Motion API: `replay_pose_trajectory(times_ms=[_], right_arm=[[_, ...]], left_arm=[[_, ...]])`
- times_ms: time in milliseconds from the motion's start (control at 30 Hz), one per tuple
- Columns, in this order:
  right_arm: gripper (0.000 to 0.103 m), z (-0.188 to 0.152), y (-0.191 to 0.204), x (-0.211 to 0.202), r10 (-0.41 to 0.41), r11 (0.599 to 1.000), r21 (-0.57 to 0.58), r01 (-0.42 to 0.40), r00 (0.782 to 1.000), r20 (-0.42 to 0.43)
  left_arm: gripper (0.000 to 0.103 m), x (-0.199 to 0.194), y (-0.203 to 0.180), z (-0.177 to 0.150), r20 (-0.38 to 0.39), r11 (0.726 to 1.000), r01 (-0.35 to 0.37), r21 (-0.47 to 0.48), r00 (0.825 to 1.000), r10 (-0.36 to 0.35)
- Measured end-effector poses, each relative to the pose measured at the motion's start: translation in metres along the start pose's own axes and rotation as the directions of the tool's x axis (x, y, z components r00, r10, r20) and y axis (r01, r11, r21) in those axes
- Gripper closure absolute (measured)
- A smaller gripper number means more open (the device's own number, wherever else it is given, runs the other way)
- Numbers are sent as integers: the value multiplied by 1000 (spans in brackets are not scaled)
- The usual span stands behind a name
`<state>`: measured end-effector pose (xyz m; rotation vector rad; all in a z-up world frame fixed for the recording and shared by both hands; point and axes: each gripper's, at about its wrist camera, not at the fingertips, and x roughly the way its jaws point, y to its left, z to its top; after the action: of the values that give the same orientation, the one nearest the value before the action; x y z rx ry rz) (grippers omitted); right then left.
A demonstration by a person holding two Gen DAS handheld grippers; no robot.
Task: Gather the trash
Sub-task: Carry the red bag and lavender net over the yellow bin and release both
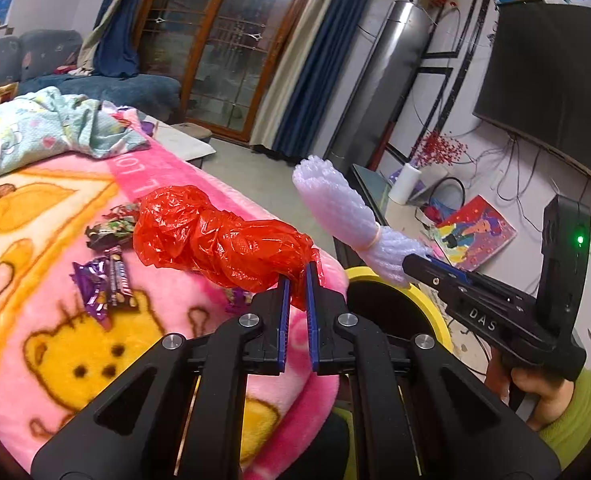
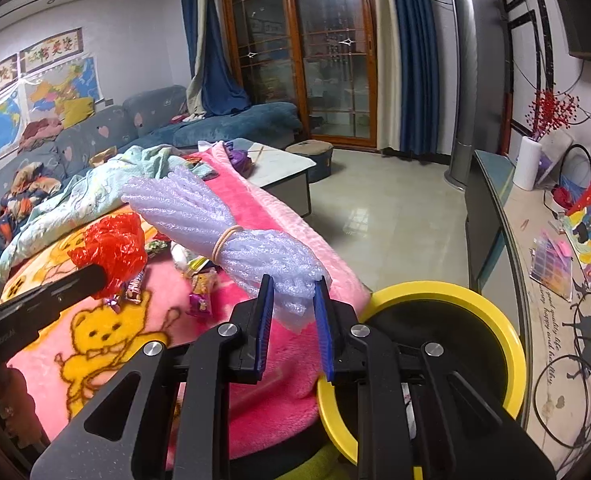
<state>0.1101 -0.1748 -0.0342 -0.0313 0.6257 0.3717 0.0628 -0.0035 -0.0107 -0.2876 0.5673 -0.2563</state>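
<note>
My left gripper point(image 1: 296, 280) jaws pinch the red bag point(image 1: 215, 236) and my right gripper point(image 2: 294, 294) jaws squeeze the foam bundle point(image 2: 223, 228), both lifted up so I can drop them in the yellow bin point(image 2: 475, 300) at lower right

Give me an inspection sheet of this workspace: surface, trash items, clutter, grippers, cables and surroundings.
Surface: pink bear blanket over a raised surface.
Job's things: red plastic bag and white foam netting, each held clear of the blanket; yellow-rimmed bin beside the blanket's edge.
Clutter: candy wrappers lying on the blanket; crumpled light-blue cloth at its far end.
Grippers: left gripper shut on the bag; right gripper shut on the netting.
Cables: loose wires hanging under the wall television.
Surroundings: blue sofa, glass doors, side counter with a painting.
</note>
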Motion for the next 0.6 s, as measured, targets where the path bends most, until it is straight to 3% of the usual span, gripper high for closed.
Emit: replay_pose_trajectory(times_ms=[600], right_arm=[[83, -8, -65, -20, -128, 983, 132, 126, 992, 3]], left_arm=[[99, 31, -52, -12, -76, 986, 110, 124, 992, -101]])
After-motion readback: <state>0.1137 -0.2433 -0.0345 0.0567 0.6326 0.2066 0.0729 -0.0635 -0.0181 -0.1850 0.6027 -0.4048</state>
